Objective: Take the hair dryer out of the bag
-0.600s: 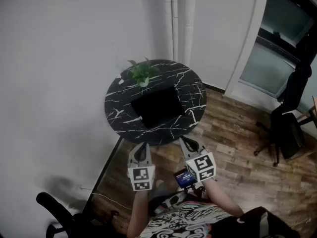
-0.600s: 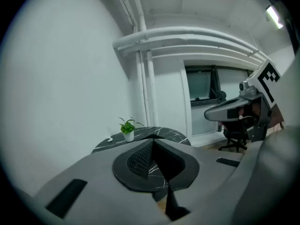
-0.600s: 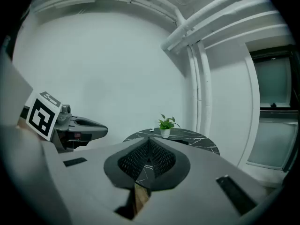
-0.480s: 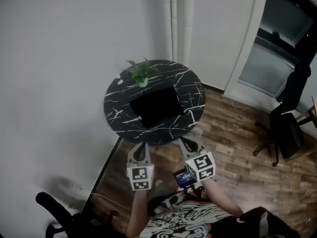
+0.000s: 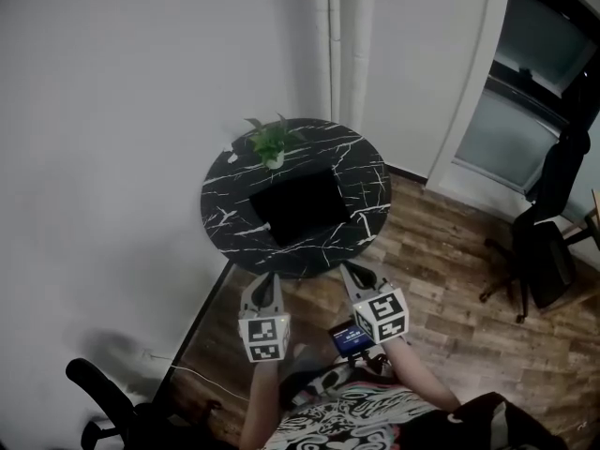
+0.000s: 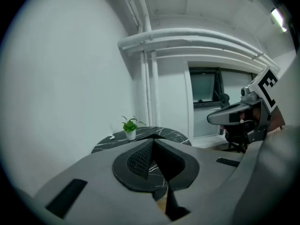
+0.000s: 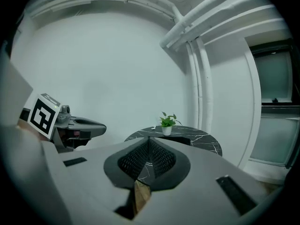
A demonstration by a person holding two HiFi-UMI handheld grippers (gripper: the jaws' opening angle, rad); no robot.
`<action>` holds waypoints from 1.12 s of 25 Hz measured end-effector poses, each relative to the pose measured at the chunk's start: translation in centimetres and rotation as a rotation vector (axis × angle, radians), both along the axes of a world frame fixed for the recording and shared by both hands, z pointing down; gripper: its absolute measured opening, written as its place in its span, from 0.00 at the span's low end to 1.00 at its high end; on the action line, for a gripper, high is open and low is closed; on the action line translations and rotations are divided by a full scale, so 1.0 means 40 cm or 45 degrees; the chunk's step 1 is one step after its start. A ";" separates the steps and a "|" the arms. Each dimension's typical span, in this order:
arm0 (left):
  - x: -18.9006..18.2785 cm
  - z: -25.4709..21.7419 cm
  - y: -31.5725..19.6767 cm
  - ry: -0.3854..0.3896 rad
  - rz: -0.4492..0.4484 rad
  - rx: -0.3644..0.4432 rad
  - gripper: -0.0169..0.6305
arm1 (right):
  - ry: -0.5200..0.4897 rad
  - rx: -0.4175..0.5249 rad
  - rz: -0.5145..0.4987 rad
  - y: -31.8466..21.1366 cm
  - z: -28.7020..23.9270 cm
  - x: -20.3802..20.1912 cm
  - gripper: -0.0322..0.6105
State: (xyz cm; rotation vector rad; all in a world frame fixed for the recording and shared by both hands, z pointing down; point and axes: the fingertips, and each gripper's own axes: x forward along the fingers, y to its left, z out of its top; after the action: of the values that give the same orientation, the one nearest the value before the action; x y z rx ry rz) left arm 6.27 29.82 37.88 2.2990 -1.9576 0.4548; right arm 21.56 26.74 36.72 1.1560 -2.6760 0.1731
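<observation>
Round marble table (image 5: 364,169), flat black bag (image 5: 300,204) — square

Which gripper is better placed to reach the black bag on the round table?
Left, marginally. The left gripper and right gripper are both shut, empty and short of the round black marble table, but the left sits nearer the near corner of the flat black bag.

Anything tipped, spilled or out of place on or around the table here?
Nothing stands out. The potted plant stands upright near the far edge of the table, the black bag lies flat at its middle, and the left gripper and right gripper are shut, empty, short of it.
</observation>
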 end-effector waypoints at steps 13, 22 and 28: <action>-0.043 -0.027 -0.006 0.288 -0.074 0.035 0.05 | -0.017 -0.011 -0.033 -0.020 0.008 -0.010 0.08; -0.106 0.017 -0.072 0.199 -0.180 -0.002 0.05 | 0.002 -0.035 -0.048 -0.103 0.037 -0.048 0.08; -0.157 0.062 -0.191 0.191 -0.173 -0.019 0.05 | 0.051 -0.054 -0.045 -0.211 0.080 -0.102 0.08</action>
State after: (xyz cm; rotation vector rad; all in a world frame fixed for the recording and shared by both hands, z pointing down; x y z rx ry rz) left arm 0.01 22.18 40.34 2.1064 -2.0124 0.2756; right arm 17.49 18.29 39.91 1.0877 -2.6430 0.1979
